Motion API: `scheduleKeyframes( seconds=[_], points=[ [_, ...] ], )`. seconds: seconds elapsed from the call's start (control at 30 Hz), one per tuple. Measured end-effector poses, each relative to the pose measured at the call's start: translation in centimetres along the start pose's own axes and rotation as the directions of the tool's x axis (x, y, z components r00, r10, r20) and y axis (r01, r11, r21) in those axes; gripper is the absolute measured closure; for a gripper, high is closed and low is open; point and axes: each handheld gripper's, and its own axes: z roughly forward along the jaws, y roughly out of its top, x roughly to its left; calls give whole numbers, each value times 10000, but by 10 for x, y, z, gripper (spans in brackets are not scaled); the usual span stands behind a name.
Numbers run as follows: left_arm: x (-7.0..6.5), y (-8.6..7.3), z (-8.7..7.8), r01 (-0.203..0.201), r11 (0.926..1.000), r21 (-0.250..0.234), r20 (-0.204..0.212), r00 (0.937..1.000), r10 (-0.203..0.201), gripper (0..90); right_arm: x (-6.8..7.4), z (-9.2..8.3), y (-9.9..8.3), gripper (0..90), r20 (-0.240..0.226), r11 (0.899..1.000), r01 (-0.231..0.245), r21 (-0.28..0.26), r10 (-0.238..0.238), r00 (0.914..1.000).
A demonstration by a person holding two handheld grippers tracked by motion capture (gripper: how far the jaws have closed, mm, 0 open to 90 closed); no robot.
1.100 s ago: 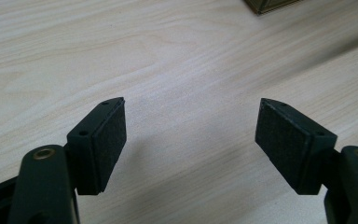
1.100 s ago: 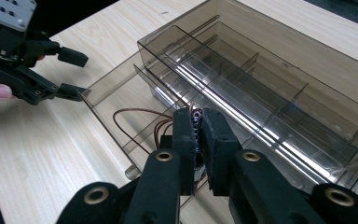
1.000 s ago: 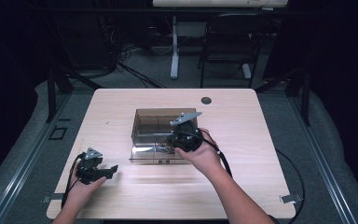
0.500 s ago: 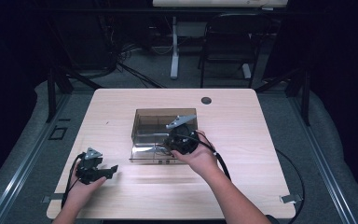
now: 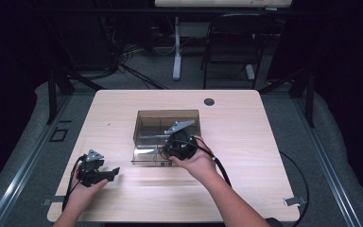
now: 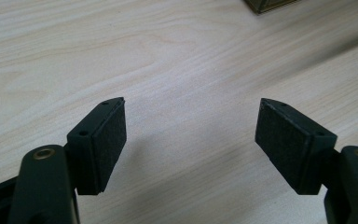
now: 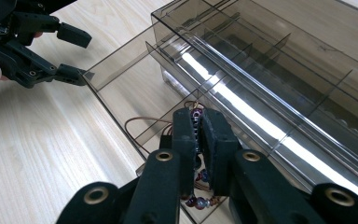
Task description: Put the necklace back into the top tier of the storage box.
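In the high view the right tool sits at the middle of the frame, over the near edge of a smoky clear plastic organizer box that rests on the pale wooden worktop. The right hand holds it from the lower right, with the cable trailing back along the forearm.

In the right gripper view this tool has its jaws closed nearly together on a beaded string: dark red and bluish beads show in the narrow gap between the pads and again below them, at the bottom centre of the frame. A thin brown cord loops out to the left of the jaws and lies inside the front compartment of the box, just behind its low front wall. The box's inner dividers run toward the upper right of that frame.

The left tool is at the lower left of the high view, held by the left hand low over bare worktop, well apart from the box. In the left gripper view its jaws stand wide apart with nothing between them, and wood grain shows behind. It also appears at the upper left of the right gripper view.
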Motion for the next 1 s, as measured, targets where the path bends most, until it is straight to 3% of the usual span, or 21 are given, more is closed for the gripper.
scheduleKeyframes(
  seconds=[1.0],
  points=[
    [0, 0, 0, -32, 9999, 97, 17, 10000, 32, 251, 7, 15, -4, 818, -372, 10000, -46, 59, 48, 9993]
  ],
)
